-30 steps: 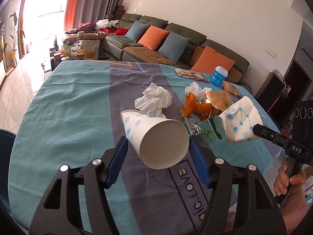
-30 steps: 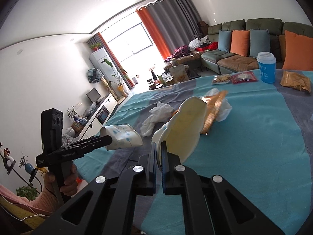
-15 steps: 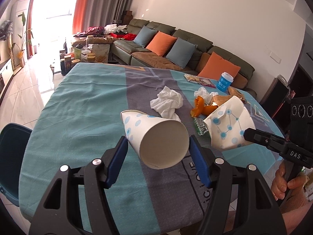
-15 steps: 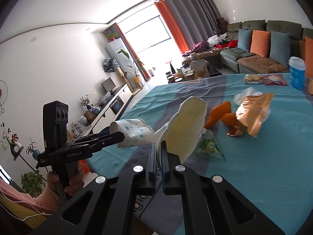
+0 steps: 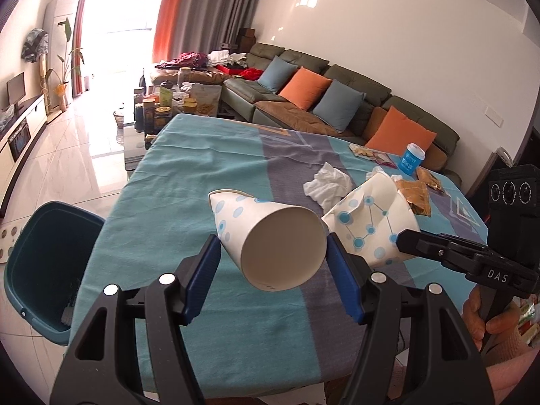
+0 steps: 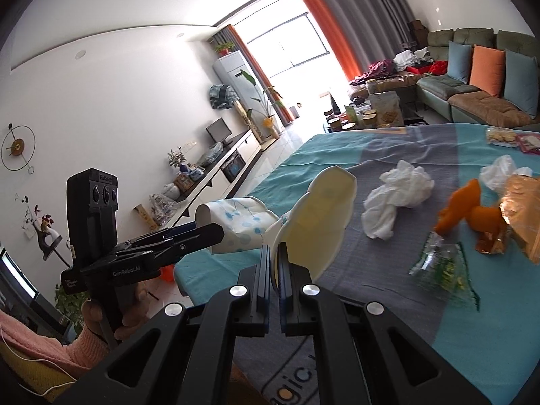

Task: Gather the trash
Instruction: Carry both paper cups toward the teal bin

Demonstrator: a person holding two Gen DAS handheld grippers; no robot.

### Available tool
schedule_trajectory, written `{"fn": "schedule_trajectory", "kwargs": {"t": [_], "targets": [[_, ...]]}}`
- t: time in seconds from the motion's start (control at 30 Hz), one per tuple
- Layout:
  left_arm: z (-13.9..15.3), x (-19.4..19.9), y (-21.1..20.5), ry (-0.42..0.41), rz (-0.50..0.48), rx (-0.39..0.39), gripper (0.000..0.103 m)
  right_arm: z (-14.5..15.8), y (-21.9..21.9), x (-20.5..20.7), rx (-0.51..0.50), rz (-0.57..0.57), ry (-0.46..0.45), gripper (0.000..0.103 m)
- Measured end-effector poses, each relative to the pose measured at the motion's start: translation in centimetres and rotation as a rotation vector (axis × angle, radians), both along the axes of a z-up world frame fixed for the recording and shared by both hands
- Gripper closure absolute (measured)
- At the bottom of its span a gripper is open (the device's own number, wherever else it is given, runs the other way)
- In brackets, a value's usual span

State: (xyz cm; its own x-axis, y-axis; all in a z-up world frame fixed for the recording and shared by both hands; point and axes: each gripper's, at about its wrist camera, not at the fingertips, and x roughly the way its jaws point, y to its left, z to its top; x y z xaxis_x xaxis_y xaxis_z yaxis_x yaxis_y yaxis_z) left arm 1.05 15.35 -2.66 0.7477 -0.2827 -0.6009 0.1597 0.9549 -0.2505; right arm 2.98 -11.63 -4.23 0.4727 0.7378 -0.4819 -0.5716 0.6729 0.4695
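You've got both hands loaded. Left gripper (image 5: pixel 271 260) clamps a dotted paper cup (image 5: pixel 270 236) sideways across its body, base toward the camera. Right gripper (image 6: pixel 275 266) is clenched flat on the rim of a crumpled paper cup (image 6: pixel 317 222), wall pinched between the pads. Both cups hang above the table's near edge. The teal trash bin (image 5: pixel 44 270) sits on the floor off the table's left side, low in the left view. Carry left first, get the cup fully over the bin mouth before you release; the right cup is only pinched by thin paper, so avoid swinging it. Bin interior looks dark; contents unclear. Still on the tablecloth (image 5: pixel 202 175): crumpled tissue (image 6: pixel 395 199), orange peel (image 6: pixel 472 212), snack wrappers (image 6: pixel 442 270).
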Motion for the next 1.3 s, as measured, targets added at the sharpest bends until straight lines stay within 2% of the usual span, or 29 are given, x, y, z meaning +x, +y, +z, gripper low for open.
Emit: {"fn": "schedule_trajectory", "kwargs": {"t": [1.3], "targets": [[-0.1, -4.1, 13.7, 0.006, 0.335, 0.022, 0.04, 0.2, 14.0, 3.1, -0.013, 0.287, 0.024, 0.1]]}}
